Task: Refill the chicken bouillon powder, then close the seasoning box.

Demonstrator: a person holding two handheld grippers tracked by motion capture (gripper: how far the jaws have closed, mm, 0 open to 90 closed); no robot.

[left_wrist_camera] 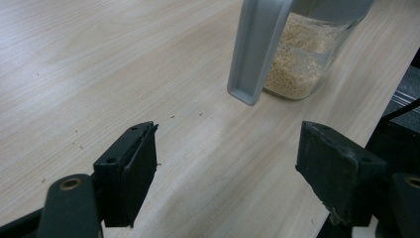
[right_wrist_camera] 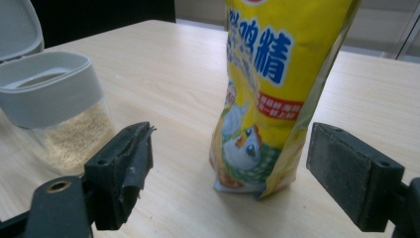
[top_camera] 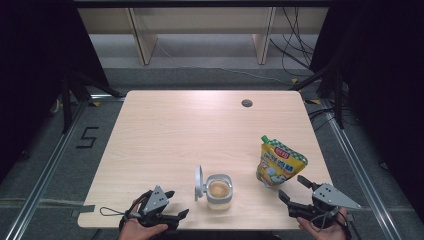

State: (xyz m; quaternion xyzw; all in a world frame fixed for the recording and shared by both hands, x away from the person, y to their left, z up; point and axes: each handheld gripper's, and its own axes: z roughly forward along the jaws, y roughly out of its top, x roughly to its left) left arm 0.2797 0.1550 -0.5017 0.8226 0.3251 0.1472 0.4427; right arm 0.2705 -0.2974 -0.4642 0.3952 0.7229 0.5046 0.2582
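**Status: Jar Open and Filled, Pouch Released, Lid Closure Outstanding**

The left gripper was seen at the near-left edge of the table, held by a hand. Its jaws were spread apart with nothing between them. In the left gripper view, bare wood was seen between the jaws, and the jar stood ahead of them, near but not touching.

The jar was positioned near the front edge, roughly at the table's middle. It was standing upright. Its grey flip lid was hinged open and raised on the jar's left side. Pale granules were visible inside through the clear wall, reaching well up the jar. Filling was therefore judged to be largely or fully done.

The yellow seasoning pouch was standing upright on the table, to the right of the jar and apart from it. Its green spout was at the top; whether a cap was fitted could not be told.

The right gripper was held just in front of the pouch. Its jaws were wide apart, and the pouch was framed between them without being touched by either pad. The pouch was judged to have been set down and released.

Remaining work was judged to be closure of the flip lid, for which the left gripper was best placed.
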